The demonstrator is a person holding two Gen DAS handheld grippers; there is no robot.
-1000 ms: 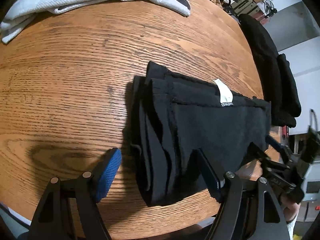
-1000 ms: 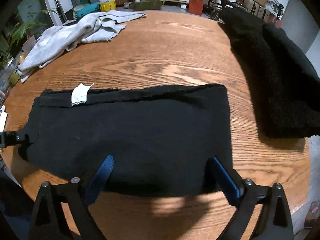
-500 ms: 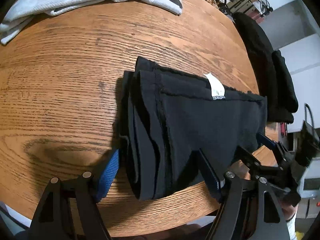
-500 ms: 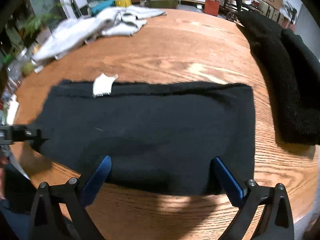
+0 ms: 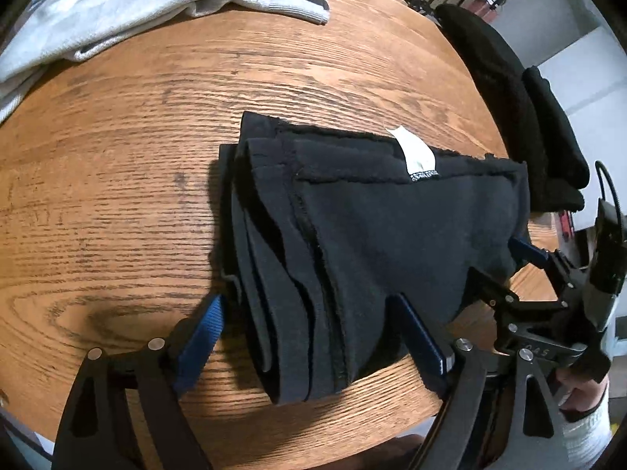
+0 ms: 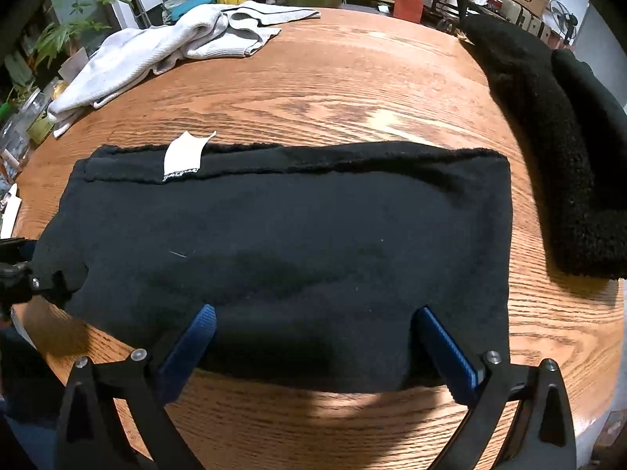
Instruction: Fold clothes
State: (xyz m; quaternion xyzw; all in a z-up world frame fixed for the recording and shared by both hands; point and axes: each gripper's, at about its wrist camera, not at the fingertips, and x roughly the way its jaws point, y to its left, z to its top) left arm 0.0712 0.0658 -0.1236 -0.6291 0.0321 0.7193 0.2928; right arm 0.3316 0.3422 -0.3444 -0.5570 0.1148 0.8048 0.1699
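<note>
— Both tongs gape wide: the left gripper (image 5: 309, 325) straddles the short end of the folded black fleece garment (image 6: 282, 250), the right gripper (image 6: 313, 337) its near long edge.

— Where's it lying?

— Flat on the round oak table (image 6: 352, 90), near edge, white label (image 6: 184, 156) up.

— How will it handle?

— Soft, thick, floppy, I'd say. The layers fan apart at the left end, so pinch the whole stack there; whether either pad touches cloth, I can't tell.
</note>
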